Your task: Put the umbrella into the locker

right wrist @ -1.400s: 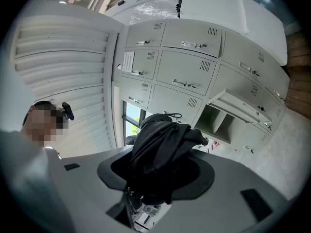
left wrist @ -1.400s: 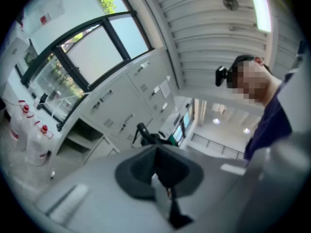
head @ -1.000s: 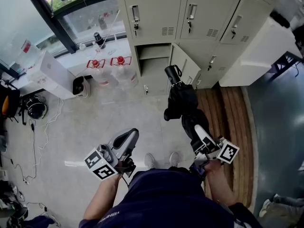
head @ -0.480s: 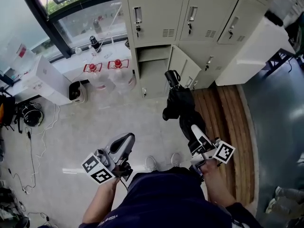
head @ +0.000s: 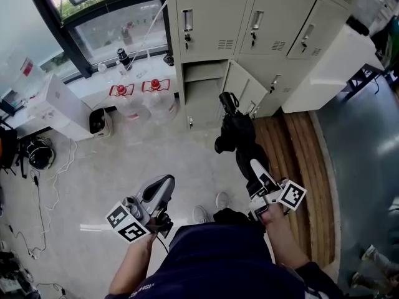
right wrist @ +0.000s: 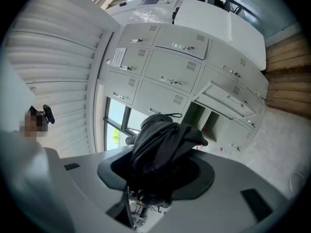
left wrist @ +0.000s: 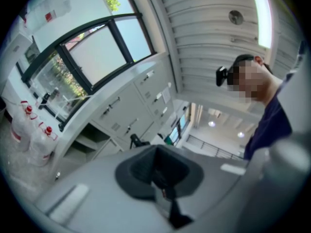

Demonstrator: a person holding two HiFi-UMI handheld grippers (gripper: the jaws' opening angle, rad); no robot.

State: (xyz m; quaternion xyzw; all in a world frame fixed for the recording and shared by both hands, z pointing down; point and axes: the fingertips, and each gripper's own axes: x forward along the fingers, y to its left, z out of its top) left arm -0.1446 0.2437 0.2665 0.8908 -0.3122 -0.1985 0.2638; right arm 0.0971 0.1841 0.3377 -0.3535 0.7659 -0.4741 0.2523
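The black folded umbrella hangs above the floor, handle end aimed at the open locker, near but not inside. It is probably light, with loose, slippery cloth round a stiff shaft, so grip through to the shaft. The right gripper has its jaws clamped on the bundled cloth. The left gripper is empty, jaws together.

We see umbrella only as bunched black cloth. Its lower end sinks into dark hollow of right gripper, pads buried under fabric. In head view, our torso covers heels of shoes. Locker bank cut off by top edge. Open compartment shadowed, back wall unclear to us. Print on water jugs too small to read. Dark object cropped by left edge, unidentifiable.
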